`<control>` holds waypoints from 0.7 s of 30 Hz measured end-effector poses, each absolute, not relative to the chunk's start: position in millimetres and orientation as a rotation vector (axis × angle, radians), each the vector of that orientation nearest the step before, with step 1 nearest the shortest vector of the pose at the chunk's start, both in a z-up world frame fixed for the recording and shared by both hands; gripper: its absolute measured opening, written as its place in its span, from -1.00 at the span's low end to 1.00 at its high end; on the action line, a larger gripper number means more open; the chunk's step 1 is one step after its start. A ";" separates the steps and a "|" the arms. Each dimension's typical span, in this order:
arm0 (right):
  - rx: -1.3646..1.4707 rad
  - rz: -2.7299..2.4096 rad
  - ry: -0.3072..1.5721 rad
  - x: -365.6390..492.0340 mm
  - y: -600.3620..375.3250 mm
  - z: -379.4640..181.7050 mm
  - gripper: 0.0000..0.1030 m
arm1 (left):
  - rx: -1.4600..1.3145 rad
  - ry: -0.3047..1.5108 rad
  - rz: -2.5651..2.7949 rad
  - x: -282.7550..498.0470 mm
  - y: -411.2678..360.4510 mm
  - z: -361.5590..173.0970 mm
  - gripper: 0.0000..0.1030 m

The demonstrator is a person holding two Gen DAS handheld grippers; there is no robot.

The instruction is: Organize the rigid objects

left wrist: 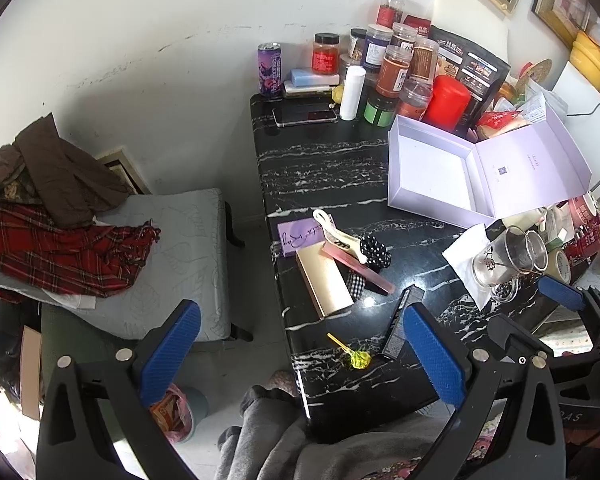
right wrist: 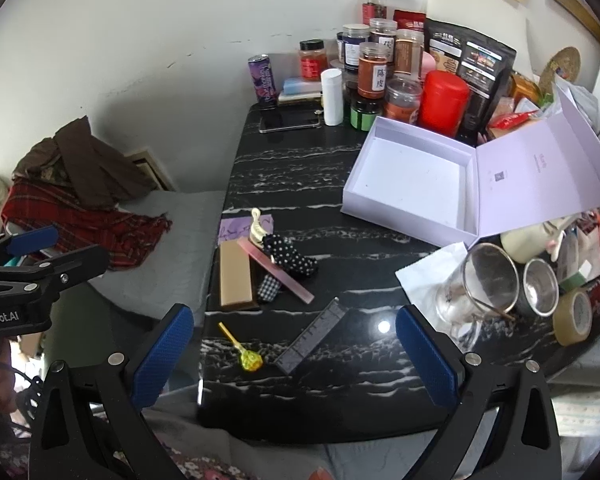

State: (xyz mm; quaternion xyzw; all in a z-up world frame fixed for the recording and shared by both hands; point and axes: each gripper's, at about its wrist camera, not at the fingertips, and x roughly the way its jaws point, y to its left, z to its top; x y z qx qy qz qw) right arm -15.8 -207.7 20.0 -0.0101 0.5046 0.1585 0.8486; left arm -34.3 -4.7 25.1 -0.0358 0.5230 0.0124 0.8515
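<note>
An open lilac box (left wrist: 432,168) (right wrist: 412,176) lies empty on the black marble table (left wrist: 332,168) (right wrist: 292,184), lid folded back to the right. Near the table's left front lie a gold flat box (left wrist: 324,282) (right wrist: 236,276), a pink comb (left wrist: 358,268) (right wrist: 276,270), a cream hair clip (left wrist: 336,232) (right wrist: 257,229), a purple card (left wrist: 298,236), a dark slim box (left wrist: 402,320) (right wrist: 312,336) and a yellow lollipop (left wrist: 354,356) (right wrist: 246,354). My left gripper (left wrist: 300,356) hovers open over the front-left edge. My right gripper (right wrist: 296,360) is open above the front edge, holding nothing.
Jars, a red canister (left wrist: 446,100) (right wrist: 444,100), a purple can (right wrist: 262,80), a phone (left wrist: 304,114) and a black pouch crowd the back. Glass cups (right wrist: 488,284), a napkin and tape (right wrist: 576,316) sit right. A grey seat with folded cloth (left wrist: 56,240) stands left.
</note>
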 end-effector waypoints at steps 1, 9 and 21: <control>-0.015 0.339 1.065 -16.6 -210.0 19.0 1.00 | -0.077 1.105 0.032 -35.9 -6.6 23.8 1.00; 0.015 0.358 1.089 -18.6 -222.7 3.5 1.00 | -0.061 1.129 0.048 -35.9 -18.4 12.6 1.00; 0.102 0.249 1.113 3.2 -228.8 -23.8 1.00 | -0.054 1.172 -0.097 12.6 -25.3 -24.4 1.00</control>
